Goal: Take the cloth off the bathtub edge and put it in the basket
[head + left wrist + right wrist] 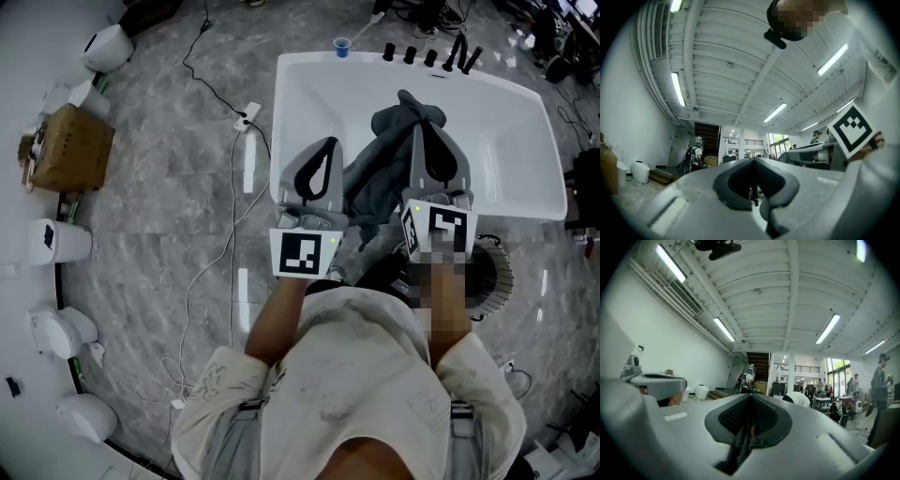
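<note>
Above bathtub rim, right gripper clamping cloth

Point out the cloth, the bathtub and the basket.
cloth (380, 183), head view, bunched folds at its middle
bathtub (525, 141), head view, bare right inner wall
basket (502, 267), head view, its rim

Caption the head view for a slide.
Right gripper holds grey cloth over white bathtub; left gripper shut beside it.
</note>
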`<state>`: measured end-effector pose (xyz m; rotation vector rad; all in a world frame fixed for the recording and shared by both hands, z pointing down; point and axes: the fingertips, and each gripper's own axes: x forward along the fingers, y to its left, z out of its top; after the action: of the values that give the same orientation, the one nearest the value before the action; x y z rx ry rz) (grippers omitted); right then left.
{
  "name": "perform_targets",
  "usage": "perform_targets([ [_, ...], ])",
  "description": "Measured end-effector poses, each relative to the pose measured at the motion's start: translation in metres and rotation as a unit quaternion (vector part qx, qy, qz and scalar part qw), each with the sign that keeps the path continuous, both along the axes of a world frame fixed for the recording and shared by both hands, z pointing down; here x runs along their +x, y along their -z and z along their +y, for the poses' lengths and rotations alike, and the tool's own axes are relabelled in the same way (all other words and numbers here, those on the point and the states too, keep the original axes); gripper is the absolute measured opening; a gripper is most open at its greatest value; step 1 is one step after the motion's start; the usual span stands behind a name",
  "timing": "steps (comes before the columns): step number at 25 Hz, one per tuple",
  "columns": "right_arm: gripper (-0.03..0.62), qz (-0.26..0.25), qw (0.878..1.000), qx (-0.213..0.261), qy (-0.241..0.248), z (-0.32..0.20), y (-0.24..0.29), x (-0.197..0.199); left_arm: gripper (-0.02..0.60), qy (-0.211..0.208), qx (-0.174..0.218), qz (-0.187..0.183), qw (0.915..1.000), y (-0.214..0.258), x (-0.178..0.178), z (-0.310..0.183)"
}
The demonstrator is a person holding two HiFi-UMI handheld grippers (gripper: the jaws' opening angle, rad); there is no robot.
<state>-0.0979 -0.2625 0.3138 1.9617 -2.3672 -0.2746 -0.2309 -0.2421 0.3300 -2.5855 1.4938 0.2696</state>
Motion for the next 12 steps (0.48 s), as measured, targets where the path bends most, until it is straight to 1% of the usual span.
perform_targets([
  [4,0.012,0.011,0.999,0.041,-0.002,-0.001,0.04,-0.001,0.0,-0.005,0.014,0.007,0.9999,0.016,0.001,-0.002],
  [6,0.012,0.014,0.998,0.055,-0.005,0.001,0.055,-0.004,0.0,-0.008,0.017,0.009,0.9998,0.021,-0.001,-0.002],
  [8,0.012,0.015,0.998,0.059,-0.011,0.002,0.062,-0.006,0.0,-0.012,0.016,0.011,0.9997,0.023,-0.002,-0.003],
  [12,0.012,0.012,0.998,0.048,-0.025,0.003,0.064,0.004,0.0,-0.023,0.0,0.017,0.9996,0.023,0.005,-0.007],
])
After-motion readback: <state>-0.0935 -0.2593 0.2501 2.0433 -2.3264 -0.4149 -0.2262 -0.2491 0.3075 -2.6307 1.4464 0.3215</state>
